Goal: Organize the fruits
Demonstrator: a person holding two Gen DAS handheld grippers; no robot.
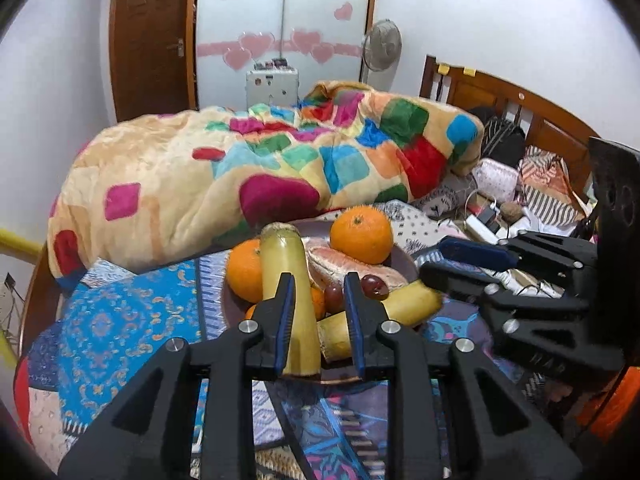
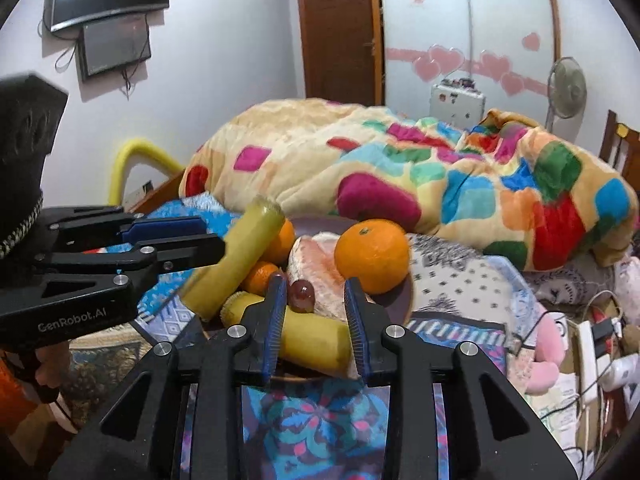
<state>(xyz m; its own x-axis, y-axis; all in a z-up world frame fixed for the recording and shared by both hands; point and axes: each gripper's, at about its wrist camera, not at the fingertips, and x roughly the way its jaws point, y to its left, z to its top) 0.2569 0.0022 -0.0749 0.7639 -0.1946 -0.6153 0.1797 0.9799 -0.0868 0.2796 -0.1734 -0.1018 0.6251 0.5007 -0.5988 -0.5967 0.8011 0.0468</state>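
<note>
A purple plate (image 1: 402,264) (image 2: 402,300) on the bed holds oranges (image 1: 362,234) (image 2: 372,254), a peeled pomelo piece (image 1: 340,266) (image 2: 316,256), red grapes (image 1: 374,286) (image 2: 302,294) and two banana pieces. My left gripper (image 1: 320,314) is open; a long greenish banana piece (image 1: 286,280) (image 2: 232,260) leans against its left finger between the jaws, tilted over the plate. My right gripper (image 2: 314,320) is open, its jaws astride a short yellow banana piece (image 2: 312,340) (image 1: 404,300) lying on the plate's near edge. Each gripper shows in the other's view, my right one (image 1: 472,260) and my left one (image 2: 172,236).
A bulky patchwork blanket (image 1: 256,168) (image 2: 420,168) lies right behind the plate. Patterned blue bedding (image 1: 120,320) covers the near bed. Cables, a power strip (image 1: 482,232) and clutter sit at the right by the wooden headboard (image 1: 516,104). A fan (image 1: 382,46) and wardrobe stand behind.
</note>
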